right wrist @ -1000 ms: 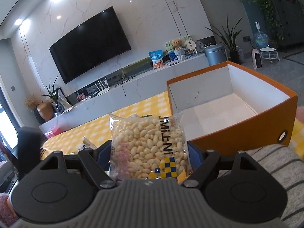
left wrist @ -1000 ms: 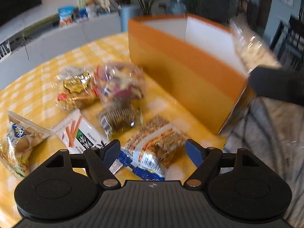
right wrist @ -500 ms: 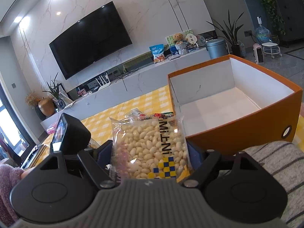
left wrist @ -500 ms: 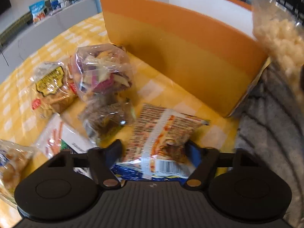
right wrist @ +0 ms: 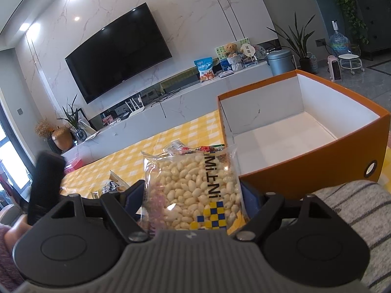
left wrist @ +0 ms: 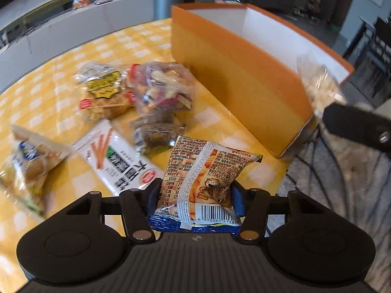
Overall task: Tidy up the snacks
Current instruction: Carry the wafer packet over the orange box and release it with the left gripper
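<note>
My left gripper (left wrist: 195, 196) has its jaws closing, and the pads press on an orange printed snack packet (left wrist: 210, 166) held just above the yellow checked tablecloth (left wrist: 61, 56). An open orange box (left wrist: 234, 78) with white inside stands to the right of it. My right gripper (right wrist: 193, 195) is shut on a clear bag of white puffed snacks (right wrist: 185, 178), held near the box's (right wrist: 305, 161) near left corner. In the left wrist view that bag (left wrist: 317, 85) shows beside the box.
Loose snacks lie on the cloth: a white stick-biscuit packet (left wrist: 114, 156), a dark cracker packet (left wrist: 156, 131), a clear mixed bag (left wrist: 163, 90), a yellow-label bag (left wrist: 105, 92) and a bag at far left (left wrist: 27, 161). A striped cushion (left wrist: 342, 183) borders the table's right edge.
My left gripper's jaws have come in around the orange packet, gripped it and raised it off the cloth. The right gripper and its bag have stayed put.
</note>
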